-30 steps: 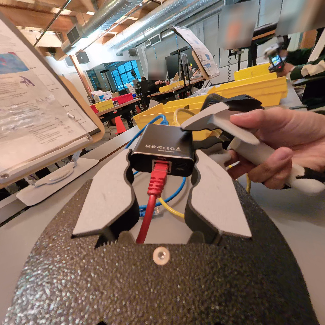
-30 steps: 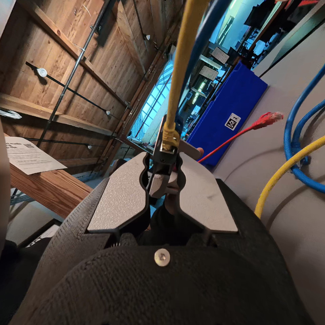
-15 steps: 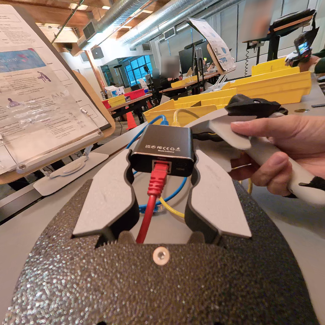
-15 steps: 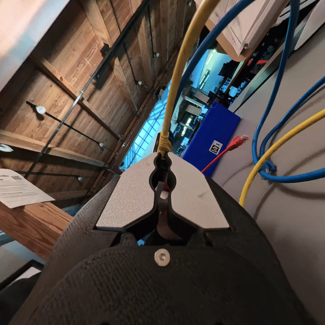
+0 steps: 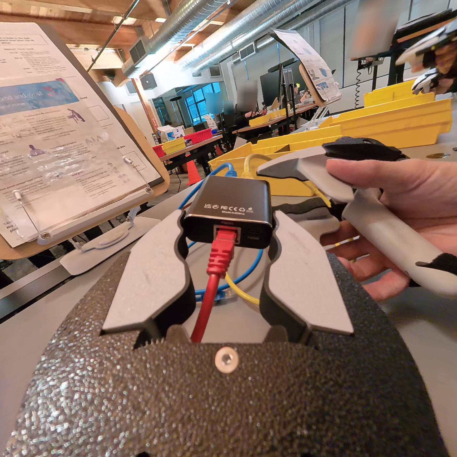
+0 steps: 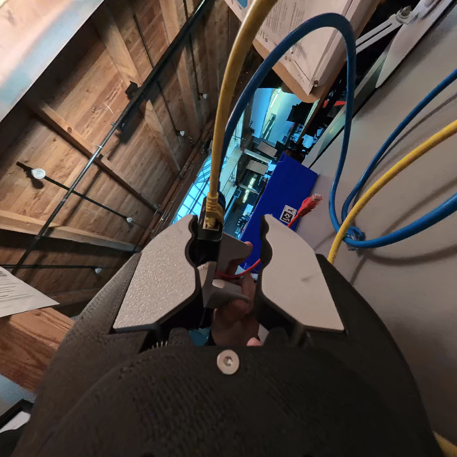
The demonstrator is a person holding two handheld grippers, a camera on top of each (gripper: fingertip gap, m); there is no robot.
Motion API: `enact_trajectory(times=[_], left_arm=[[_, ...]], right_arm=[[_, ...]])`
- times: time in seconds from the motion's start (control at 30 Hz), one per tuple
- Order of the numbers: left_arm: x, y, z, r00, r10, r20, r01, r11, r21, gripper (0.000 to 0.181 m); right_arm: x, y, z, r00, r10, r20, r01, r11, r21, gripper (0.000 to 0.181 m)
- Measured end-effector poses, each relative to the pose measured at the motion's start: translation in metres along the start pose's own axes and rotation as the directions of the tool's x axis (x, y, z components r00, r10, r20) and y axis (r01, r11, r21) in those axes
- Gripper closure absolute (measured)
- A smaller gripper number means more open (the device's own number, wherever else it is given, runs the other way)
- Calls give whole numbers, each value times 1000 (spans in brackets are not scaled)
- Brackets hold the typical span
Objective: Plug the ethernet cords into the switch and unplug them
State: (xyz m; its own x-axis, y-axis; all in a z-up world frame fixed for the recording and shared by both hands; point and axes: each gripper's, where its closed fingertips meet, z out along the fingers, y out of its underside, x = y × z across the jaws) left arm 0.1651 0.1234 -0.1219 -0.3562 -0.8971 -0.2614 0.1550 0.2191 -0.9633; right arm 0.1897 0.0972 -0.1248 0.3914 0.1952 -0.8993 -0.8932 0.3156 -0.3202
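In the left wrist view the left gripper (image 5: 227,222) has its jaws clamped on the sides of the switch (image 5: 228,205), a small black box held clear of the grey bench (image 5: 37,329). A red cord (image 5: 217,262) is plugged into the near face of the switch and runs back toward 6 o'clock between the jaws. Under the switch a loose blue plug (image 5: 217,295) lies on the bench, with loops of blue cord (image 5: 249,267) and yellow cord (image 5: 241,291) crossing there. At the far face of the switch, toward 12 o'clock, a blue plug and a yellow plug (image 5: 247,173) sit side by side. At 3 o'clock a hand (image 5: 405,217) grips the right gripper (image 5: 296,170), whose tips reach in toward the far end of the switch, near the yellow plug.

In the right wrist view the right gripper (image 6: 230,227) has its jaws spread wide and grips nothing; the end of the switch (image 6: 209,232) with the yellow plug (image 6: 212,210) stands just inside the left jaw, at 11 o'clock. The free end of the red cord (image 6: 310,201) lies on the bench at 1 o'clock, beside a blue bin (image 6: 279,195).

Farther off in the left wrist view, a document stand (image 5: 74,138) rises at 10 o'clock, and yellow bins (image 5: 395,128) line the bench at 2 o'clock.
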Motion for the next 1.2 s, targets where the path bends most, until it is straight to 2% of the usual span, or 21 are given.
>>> enact_trajectory(times=[0.2,0.6,0.83,0.97,1.1,1.2], left_arm=[[3,1,2,1000,27,3,-27,1000,-14,118],[8,2,4,997,70,13,-69,997,-29,118],[9,4,4,996,87,16,-86,996,-38,118],[8,9,5,992,122,33,-119,990,-72,118],[5,7,4,989,136,53,-133,989,-59,118],[3,7,4,988,146,60,-143,988,-50,117]], right_arm=[[-9,6,1,998,-3,57,5,1000,-30,168],[-7,4,0,992,89,92,-90,996,14,167],[-5,4,-1,994,68,83,-70,997,16,168],[-1,6,-1,997,4,82,-2,1000,-25,167],[-4,6,2,991,31,127,-22,997,-72,168],[-10,5,5,986,8,165,1,999,-55,168]])
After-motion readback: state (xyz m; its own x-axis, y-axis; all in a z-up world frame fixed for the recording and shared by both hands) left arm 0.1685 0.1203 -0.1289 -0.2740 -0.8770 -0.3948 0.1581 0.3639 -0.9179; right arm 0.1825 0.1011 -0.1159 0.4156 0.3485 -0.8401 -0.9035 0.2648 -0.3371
